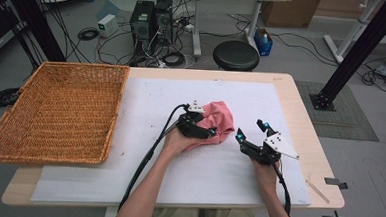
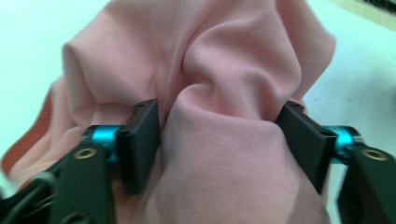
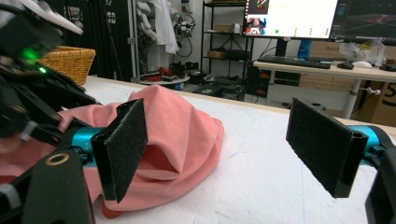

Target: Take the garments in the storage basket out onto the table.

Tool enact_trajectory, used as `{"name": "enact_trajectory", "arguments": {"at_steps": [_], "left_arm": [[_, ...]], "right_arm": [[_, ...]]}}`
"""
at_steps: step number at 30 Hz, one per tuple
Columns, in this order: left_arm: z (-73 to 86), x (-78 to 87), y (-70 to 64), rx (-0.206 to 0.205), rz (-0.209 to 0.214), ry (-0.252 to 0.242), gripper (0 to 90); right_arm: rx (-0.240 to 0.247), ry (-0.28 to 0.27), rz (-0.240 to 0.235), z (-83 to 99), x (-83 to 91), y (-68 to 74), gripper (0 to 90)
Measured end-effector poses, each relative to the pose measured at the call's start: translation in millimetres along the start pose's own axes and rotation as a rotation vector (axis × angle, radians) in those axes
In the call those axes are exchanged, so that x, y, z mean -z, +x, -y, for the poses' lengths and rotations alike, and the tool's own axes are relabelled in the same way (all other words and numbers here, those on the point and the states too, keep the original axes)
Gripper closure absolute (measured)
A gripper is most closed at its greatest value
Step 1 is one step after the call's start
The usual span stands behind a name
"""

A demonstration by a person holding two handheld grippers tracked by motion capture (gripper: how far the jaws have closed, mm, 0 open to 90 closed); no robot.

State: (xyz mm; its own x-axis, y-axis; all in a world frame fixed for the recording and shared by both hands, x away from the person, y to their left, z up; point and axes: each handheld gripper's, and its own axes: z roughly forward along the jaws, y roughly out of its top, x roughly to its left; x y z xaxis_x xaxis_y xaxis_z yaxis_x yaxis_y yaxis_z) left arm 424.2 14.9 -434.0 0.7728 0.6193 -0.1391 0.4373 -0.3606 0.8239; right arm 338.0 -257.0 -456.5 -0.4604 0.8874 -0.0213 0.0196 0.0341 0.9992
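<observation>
A: Left gripper [image 1: 196, 125] status?

B: Jaws wide, but packed with cloth [image 1: 215, 123]. A thick pink fold bulges up between them, and both pads press into its sides. So it's clamped on a fat bunch, not pinched flat.

A: Rest of the cloth?

B: Crumpled heap, rising past the left jaws and spilling to both sides of them. In the left gripper view the cloth [image 2: 219, 93] twists into a knot-like crease just beyond the pads [image 2: 140, 140]. It sits on the white mat [image 1: 217, 185].

A: Right gripper [image 1: 252, 131]?

B: Jaws spread, nothing between them. Seen along them, the cloth [image 3: 182, 135] lies off behind the left-hand pad [image 3: 122, 147], with its edge reaching partway into the gap farther out. Bare mat [image 3: 261, 186] sits under the gap. Pads are off the cloth, as far as I can tell.

A: The two grippers relative to each other?

B: Near, not touching. The left one looms at the left edge of the right gripper view, green light on, just beside that left-hand pad.

A: Anything else?

B: Basket [image 1: 55, 111] well off to the far side of the left gripper, at the table edge.
</observation>
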Motion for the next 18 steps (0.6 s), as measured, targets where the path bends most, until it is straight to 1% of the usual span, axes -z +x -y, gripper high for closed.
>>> {"name": "enact_trajectory", "arguments": {"at_steps": [1,5,7,10,14,18], "left_arm": [[-0.5,4.8,-1.4,-0.006,-0.010,-0.009,29.5],[-1.1,27.4,-6.7,-0.023,-0.051,-0.034,29.2],[-1.8,39.2,-7.0,-0.026,-0.065,-0.052,27.8],[-3.7,54.8,-6.6,-0.030,-0.098,-0.075,27.8],[-5.6,71.9,-4.9,-0.038,-0.104,-0.095,27.8],[-5.6,83.7,-5.8,-0.051,-0.111,-0.101,27.8]], "right_arm": [[-0.001,0.001,-0.001,0.0,0.1,-0.2,20.3],[-0.008,0.002,0.000,-0.1,0.1,-0.3,20.3],[-0.012,0.003,0.000,-0.1,0.2,-0.3,20.3],[-0.012,0.003,-0.001,-0.1,0.1,-0.3,20.3],[-0.012,0.005,-0.001,-0.1,0.1,-0.4,20.3],[-0.003,0.004,-0.002,-0.1,0.0,-0.8,20.3]]}}
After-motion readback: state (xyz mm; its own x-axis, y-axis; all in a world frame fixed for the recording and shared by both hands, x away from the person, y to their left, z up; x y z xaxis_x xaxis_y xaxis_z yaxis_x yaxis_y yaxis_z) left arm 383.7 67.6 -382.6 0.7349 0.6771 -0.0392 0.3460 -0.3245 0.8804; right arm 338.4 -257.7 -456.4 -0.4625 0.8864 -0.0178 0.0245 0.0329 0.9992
